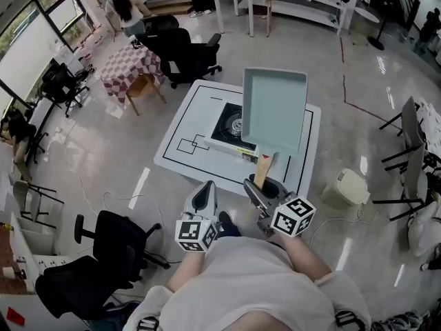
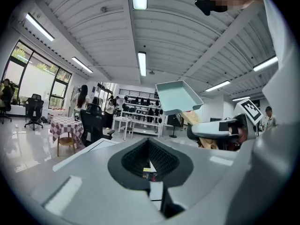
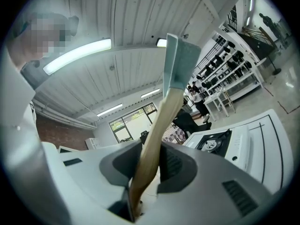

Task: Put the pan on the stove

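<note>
A pale teal square pan [image 1: 274, 109] with a wooden handle [image 1: 263, 169] hangs tilted above the low white table [image 1: 186, 126], over the right side of the black stove [image 1: 233, 124]. My right gripper [image 1: 265, 188] is shut on the handle's end. In the right gripper view the handle [image 3: 154, 144] runs up from between the jaws to the pan [image 3: 180, 64], with the stove [image 3: 213, 143] on the table at the right. My left gripper [image 1: 205, 195] stands beside it, shut and empty. The left gripper view shows its jaws [image 2: 150, 161] together and the pan [image 2: 178, 96] raised ahead.
Black office chairs [image 1: 186, 54] and a stool with a checkered cloth [image 1: 131, 64] stand beyond the table. Another black chair [image 1: 114, 240] is at my lower left. A white bin [image 1: 350, 185] sits right of the table. A person [image 1: 124, 5] stands far back.
</note>
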{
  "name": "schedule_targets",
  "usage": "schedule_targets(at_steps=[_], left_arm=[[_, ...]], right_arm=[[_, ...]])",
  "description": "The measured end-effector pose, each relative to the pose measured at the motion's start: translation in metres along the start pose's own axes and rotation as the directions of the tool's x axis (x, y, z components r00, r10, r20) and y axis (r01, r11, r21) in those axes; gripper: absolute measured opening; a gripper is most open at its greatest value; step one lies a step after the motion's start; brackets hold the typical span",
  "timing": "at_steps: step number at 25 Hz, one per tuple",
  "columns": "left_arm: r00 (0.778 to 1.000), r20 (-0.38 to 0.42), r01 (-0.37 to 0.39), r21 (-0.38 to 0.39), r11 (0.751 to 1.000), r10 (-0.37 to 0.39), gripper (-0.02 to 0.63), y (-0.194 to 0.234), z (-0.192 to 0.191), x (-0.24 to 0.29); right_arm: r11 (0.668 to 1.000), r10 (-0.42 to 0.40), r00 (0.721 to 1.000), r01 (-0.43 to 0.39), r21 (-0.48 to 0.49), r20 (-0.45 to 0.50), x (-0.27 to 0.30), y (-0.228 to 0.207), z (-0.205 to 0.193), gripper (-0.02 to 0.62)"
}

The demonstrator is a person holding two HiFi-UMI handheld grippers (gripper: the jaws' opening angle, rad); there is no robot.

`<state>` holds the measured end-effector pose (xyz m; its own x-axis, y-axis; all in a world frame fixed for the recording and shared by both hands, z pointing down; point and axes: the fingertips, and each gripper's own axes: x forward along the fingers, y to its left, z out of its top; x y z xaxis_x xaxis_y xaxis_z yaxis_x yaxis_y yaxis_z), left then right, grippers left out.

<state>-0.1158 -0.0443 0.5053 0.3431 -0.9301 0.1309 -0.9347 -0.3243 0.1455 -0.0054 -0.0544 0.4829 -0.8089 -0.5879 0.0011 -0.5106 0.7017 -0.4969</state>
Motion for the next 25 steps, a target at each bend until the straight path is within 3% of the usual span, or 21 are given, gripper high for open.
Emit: schedule_targets(at_steps=[6, 11, 15, 25], left_arm=[[0.998, -0.014, 0.061, 0.037, 0.997, -0.061, 0.011, 0.07, 0.024, 0.056], [0.996, -0.018, 0.091, 0.057, 0.994, -0.09, 0.011, 0.105, 0.041, 0.098], [0.996, -0.015, 0.094, 0.06, 0.994, -0.093, 0.011, 0.107, 0.05, 0.119], [0.997, -0.058, 0.045, -0.003, 0.999, -0.045, 0.011, 0.095, 0.031, 0.136]], right_arm=[[1.0, -0.001, 0.999, 0.0, 0.008, 0.039, 0.076, -0.017, 0.016, 0.1], [0.999, 0.004, 0.999, -0.005, 0.037, 0.047, 0.116, -0.028, 0.026, 0.1], [0.997, 0.029, 0.999, -0.031, 0.076, 0.032, 0.127, -0.035, 0.03, 0.101], [0.98, 0.073, 0.997, -0.065, 0.189, -0.035, 0.127, -0.071, 0.013, 0.103]])
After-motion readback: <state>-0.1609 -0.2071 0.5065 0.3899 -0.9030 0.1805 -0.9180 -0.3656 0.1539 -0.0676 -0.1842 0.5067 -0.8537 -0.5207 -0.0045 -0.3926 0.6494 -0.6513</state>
